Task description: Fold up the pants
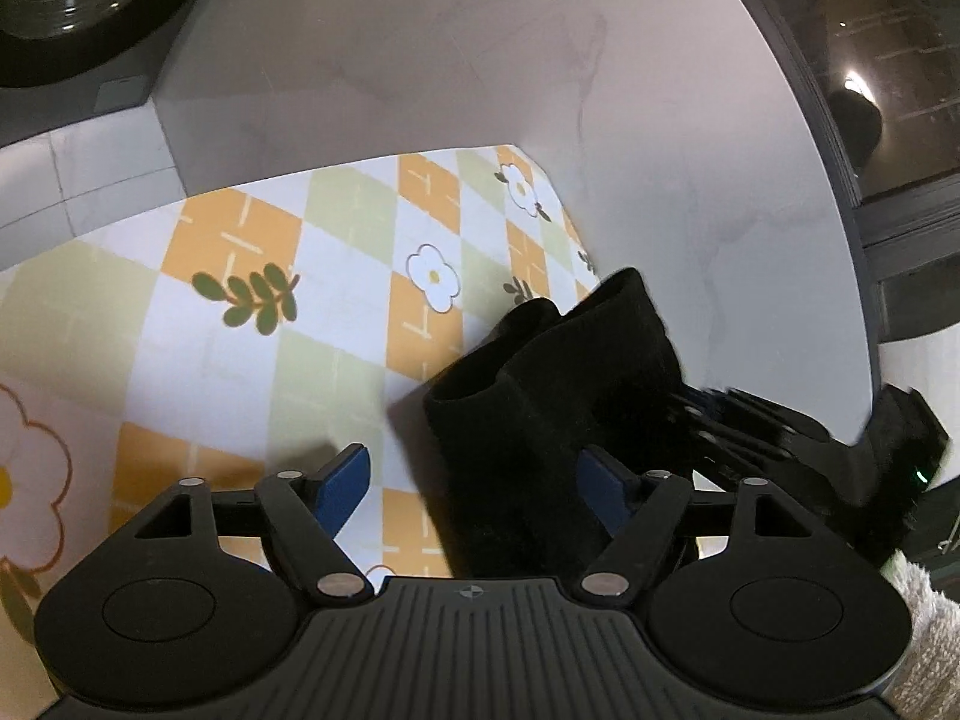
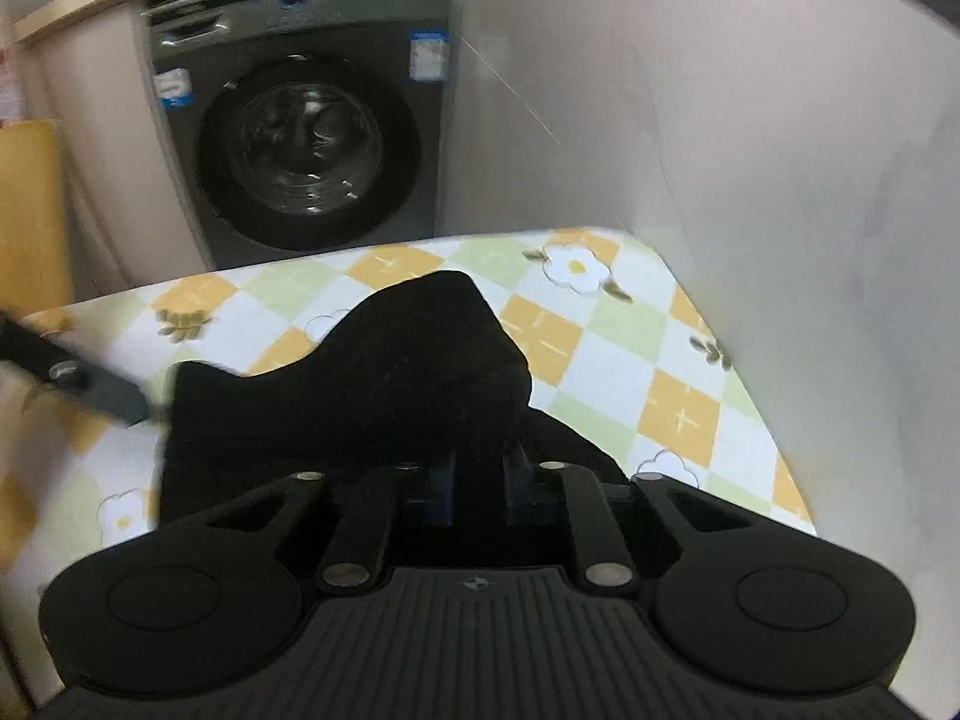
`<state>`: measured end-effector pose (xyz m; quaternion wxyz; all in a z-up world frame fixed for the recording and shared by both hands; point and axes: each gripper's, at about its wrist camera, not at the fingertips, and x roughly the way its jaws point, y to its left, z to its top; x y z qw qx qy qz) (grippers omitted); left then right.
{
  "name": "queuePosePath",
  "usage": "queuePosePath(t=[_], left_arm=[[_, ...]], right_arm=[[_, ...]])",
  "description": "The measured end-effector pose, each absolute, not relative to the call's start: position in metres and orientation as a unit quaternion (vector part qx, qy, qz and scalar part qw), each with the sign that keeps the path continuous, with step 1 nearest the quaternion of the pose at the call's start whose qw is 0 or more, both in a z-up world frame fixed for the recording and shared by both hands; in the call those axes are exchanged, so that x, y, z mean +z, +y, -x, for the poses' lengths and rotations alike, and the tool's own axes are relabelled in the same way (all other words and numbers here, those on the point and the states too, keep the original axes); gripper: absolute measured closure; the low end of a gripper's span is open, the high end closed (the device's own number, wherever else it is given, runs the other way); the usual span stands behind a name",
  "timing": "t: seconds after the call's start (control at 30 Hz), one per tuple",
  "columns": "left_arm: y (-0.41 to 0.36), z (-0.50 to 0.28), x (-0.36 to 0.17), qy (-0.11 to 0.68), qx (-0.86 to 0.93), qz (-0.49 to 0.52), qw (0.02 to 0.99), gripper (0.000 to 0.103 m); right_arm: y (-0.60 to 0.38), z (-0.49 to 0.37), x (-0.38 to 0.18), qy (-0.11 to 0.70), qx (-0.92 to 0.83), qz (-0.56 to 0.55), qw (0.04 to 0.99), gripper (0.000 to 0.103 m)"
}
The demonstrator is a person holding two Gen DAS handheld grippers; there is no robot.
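Inventory, qty per kind:
- Pants, black: 1 pc, bunched on tablecloth.
- Grippers: 2. Left gripper, blue pads spread wide; right gripper, pads pinched onto the pants.
- Tablecloth, checked w/ flower print: 1.
- Flowers on cloth: 4 in left wrist view, approx. 5 in right wrist view; some cut off at edges.
- Washing machine, front-load: 1; stickers on it: 2.
- Wall, grey: 1.
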<state>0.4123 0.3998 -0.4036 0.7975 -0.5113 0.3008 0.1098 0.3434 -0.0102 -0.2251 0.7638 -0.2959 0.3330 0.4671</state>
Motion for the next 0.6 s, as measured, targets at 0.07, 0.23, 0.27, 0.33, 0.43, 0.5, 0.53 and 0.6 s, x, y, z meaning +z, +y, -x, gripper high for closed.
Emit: queuePosePath(t=[0.07, 0.23, 0.27, 0.33, 0.43, 0.5, 0.53, 0.6], left_arm=[[0.403, -0.415, -0.400, 0.297, 0.100, 0.502, 0.806, 0.022], [0.416, -0.421, -0.381, 0.256, 0.051, 0.475, 0.841, 0.016], [0.419, -0.425, -0.376, 0.248, 0.032, 0.464, 0.850, 0.015], [0.424, -0.436, -0.364, 0.232, -0.018, 0.436, 0.869, 0.012], [0.427, -0.458, -0.346, 0.224, -0.105, 0.394, 0.885, 0.008], [0.422, -0.477, -0.338, 0.242, -0.168, 0.349, 0.890, 0.006], [0.419, -0.484, -0.333, 0.249, -0.193, 0.320, 0.893, 0.006], [0.417, -0.496, -0.331, 0.258, -0.232, 0.286, 0.893, 0.006]], right_arm=[[-0.027, -0.333, -0.199, 0.333, 0.491, 0.266, 0.760, 0.090], [-0.056, -0.300, -0.140, 0.302, 0.520, 0.245, 0.761, 0.090], [-0.059, -0.294, -0.132, 0.296, 0.521, 0.249, 0.761, 0.090], [-0.062, -0.283, -0.119, 0.287, 0.524, 0.258, 0.759, 0.090], [-0.060, -0.275, -0.111, 0.277, 0.530, 0.269, 0.755, 0.090], [-0.058, -0.273, -0.108, 0.272, 0.534, 0.273, 0.752, 0.090], [-0.056, -0.272, -0.108, 0.271, 0.537, 0.277, 0.749, 0.090], [-0.053, -0.271, -0.110, 0.270, 0.544, 0.285, 0.742, 0.090]])
